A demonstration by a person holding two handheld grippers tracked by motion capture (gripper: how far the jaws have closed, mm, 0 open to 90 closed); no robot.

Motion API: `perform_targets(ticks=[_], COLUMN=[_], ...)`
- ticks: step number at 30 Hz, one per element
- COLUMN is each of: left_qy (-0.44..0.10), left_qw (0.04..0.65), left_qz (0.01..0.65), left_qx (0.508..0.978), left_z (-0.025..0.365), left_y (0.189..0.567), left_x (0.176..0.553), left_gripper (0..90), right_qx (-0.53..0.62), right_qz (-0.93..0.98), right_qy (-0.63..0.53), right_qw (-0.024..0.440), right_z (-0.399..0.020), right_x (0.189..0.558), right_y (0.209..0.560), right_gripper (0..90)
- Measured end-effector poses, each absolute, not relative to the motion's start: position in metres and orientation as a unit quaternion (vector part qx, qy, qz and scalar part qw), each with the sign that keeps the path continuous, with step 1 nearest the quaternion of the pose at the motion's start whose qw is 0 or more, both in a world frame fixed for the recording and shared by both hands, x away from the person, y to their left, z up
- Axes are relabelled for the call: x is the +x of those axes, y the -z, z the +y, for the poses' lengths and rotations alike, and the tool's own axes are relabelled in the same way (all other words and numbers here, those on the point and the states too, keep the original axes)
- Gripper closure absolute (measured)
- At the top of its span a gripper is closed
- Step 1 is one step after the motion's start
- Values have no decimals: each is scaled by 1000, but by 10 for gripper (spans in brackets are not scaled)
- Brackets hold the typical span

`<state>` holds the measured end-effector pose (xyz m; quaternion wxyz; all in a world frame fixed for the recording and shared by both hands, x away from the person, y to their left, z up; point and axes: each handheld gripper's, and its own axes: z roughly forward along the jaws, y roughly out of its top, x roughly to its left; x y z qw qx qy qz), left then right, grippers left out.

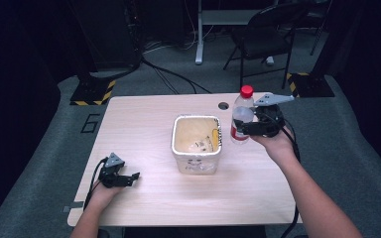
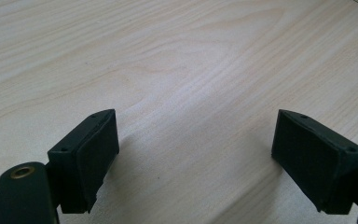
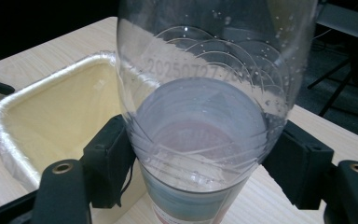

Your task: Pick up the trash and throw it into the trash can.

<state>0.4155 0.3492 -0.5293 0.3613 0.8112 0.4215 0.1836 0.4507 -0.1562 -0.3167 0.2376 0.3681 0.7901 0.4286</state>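
Observation:
A clear plastic bottle (image 1: 240,116) with a red cap and a red-and-white label stands upright just right of the bin, lifted a little off the table. My right gripper (image 1: 245,127) is shut on its lower body. In the right gripper view the bottle (image 3: 205,116) sits between both pads, pressed from each side. A square bin (image 1: 197,144) lined with a clear bag stands at the table's middle, with a few small scraps inside. My left gripper (image 1: 135,176) rests at the near left of the table, open. Its pads (image 2: 91,158) are wide apart over bare wood.
The wooden table (image 1: 144,119) has a round cable hole (image 1: 223,105) behind the bin. A black folding chair (image 1: 265,37) and a desk leg stand on the carpet beyond. Cables run across the floor at the back.

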Motion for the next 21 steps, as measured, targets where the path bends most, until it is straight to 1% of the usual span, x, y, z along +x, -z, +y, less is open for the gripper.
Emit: perform_targets(ticks=[11,21], left_qy=[-183,-184], left_qw=[362,362], left_qz=[423,423], left_qx=[810,810], left_z=[349,349], left_y=[529,529], left_x=[415,415], left_gripper=[146,146], right_qx=[351,319], right_qz=[793,802], right_qy=[-438,-447], right_qw=[238,236], right_z=[-149,-129], right_x=[447,441], right_y=[298,284], right_gripper=[283,283])
